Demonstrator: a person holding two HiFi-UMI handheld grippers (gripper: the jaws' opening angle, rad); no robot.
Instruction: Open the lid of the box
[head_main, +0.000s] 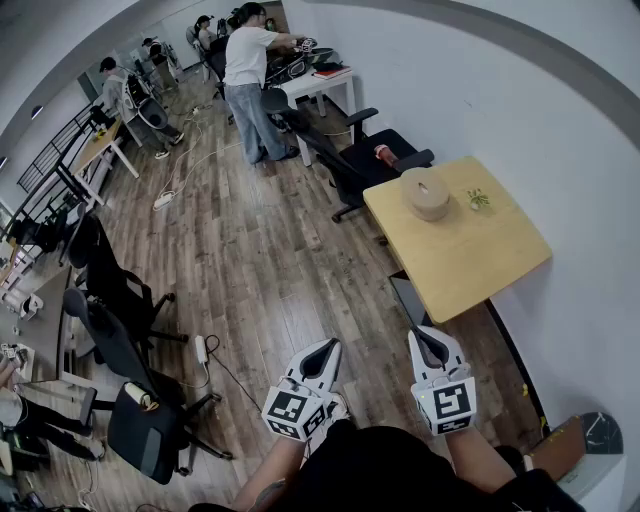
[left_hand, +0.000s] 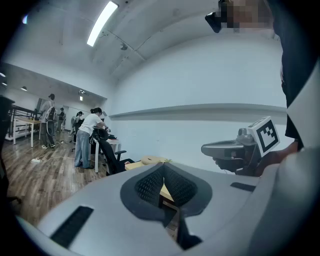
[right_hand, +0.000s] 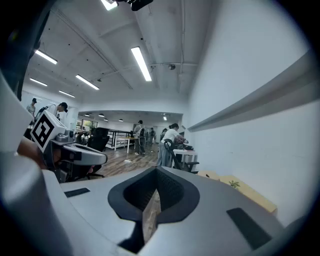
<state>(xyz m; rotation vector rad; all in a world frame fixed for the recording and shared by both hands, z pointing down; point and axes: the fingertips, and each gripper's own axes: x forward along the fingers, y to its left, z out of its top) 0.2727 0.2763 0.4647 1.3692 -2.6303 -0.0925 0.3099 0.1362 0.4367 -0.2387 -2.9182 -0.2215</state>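
The box (head_main: 425, 193) sat by the bench's (head_main: 490, 265) far edge, well ahead; right tongs (head_main: 430, 338) nearer than left tongs (head_main: 322, 350), both pinched together and empty.

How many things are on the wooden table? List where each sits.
2. A round box near the table's far end, and a small green thing beside it, toward the wall. Smaller items may go unseen.

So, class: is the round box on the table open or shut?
Shut: the lid sits flat on top of the round box on the table.
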